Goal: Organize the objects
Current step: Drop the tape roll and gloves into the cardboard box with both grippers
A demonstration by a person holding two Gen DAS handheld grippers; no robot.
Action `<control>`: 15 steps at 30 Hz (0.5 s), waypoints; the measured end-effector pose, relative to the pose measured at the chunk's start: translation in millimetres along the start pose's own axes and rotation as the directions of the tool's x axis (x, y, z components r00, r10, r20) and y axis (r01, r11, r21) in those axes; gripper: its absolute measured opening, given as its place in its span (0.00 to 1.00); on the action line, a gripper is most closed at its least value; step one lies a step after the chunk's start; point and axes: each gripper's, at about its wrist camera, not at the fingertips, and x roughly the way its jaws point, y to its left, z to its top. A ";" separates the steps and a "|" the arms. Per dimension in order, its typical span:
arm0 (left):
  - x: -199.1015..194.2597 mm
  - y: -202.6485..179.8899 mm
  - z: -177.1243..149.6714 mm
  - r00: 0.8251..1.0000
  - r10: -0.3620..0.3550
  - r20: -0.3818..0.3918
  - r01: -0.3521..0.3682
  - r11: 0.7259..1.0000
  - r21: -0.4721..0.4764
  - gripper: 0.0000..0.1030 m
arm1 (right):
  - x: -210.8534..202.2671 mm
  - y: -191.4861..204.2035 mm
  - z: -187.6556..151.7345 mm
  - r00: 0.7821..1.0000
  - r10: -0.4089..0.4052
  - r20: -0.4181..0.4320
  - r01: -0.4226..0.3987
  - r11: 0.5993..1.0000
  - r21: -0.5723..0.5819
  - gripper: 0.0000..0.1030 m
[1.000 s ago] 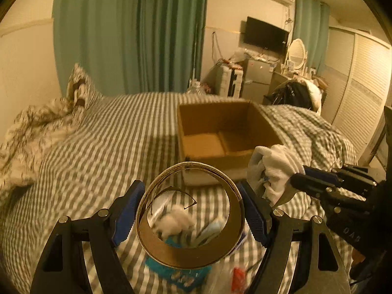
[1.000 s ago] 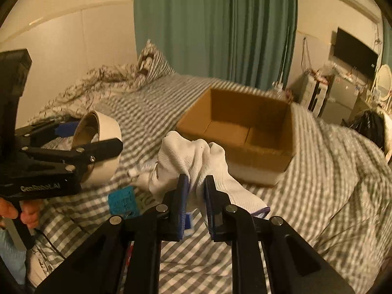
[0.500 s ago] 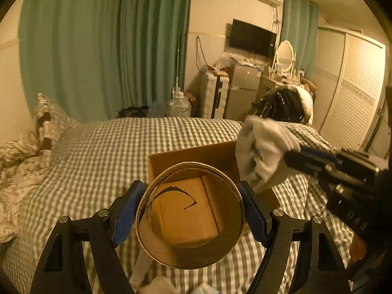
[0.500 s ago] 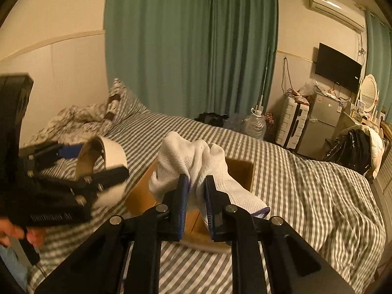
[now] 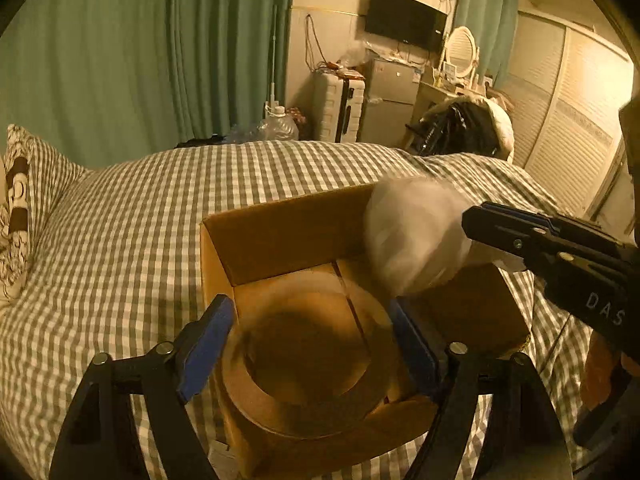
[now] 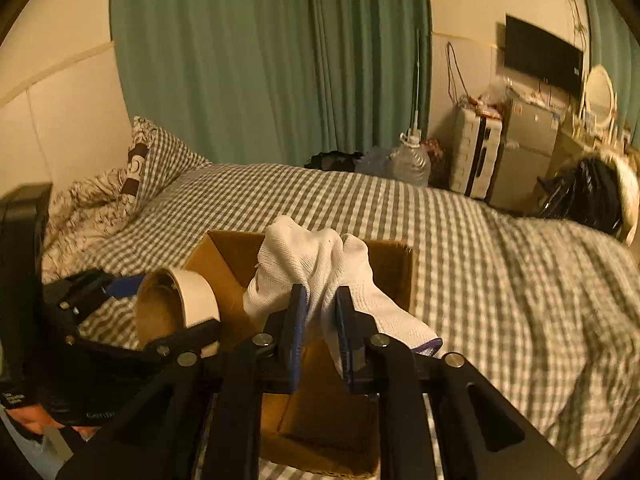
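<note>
An open cardboard box (image 5: 280, 236) (image 6: 224, 264) sits on the checked bed. My left gripper (image 5: 308, 336) is shut on a roll of tape (image 5: 308, 364) (image 6: 180, 304) and holds it over the box's near left corner. My right gripper (image 6: 322, 312) is shut on a white sock bundle (image 6: 316, 264), held above the box. In the left wrist view the bundle (image 5: 416, 236) is blurred, over the box's right side.
The grey-checked bed cover (image 5: 120, 216) (image 6: 500, 264) spreads all around the box. Patterned pillows (image 6: 120, 192) lie at the far left. Green curtains, a water jug (image 6: 408, 160), a suitcase and a cabinet stand beyond the bed.
Both grippers have moved forward and lowered from near the loose items to over the box, each still holding its object. The box now fills the lower view.
</note>
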 end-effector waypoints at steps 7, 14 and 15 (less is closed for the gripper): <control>-41.8 6.9 0.6 0.998 0.049 0.049 -0.047 0.998 -0.034 0.97 | -54.7 5.8 8.4 0.996 -0.044 0.072 0.043 0.999 0.008 0.52; -123.3 1.2 -15.0 0.983 0.149 0.106 -0.146 0.989 -0.031 0.99 | -139.8 35.3 4.8 0.993 -0.039 0.115 0.041 0.999 -0.022 0.64; -132.0 -1.8 -18.4 0.981 0.161 0.109 -0.159 0.987 -0.032 0.99 | -148.3 39.0 1.5 0.993 -0.045 0.113 0.049 0.998 -0.028 0.64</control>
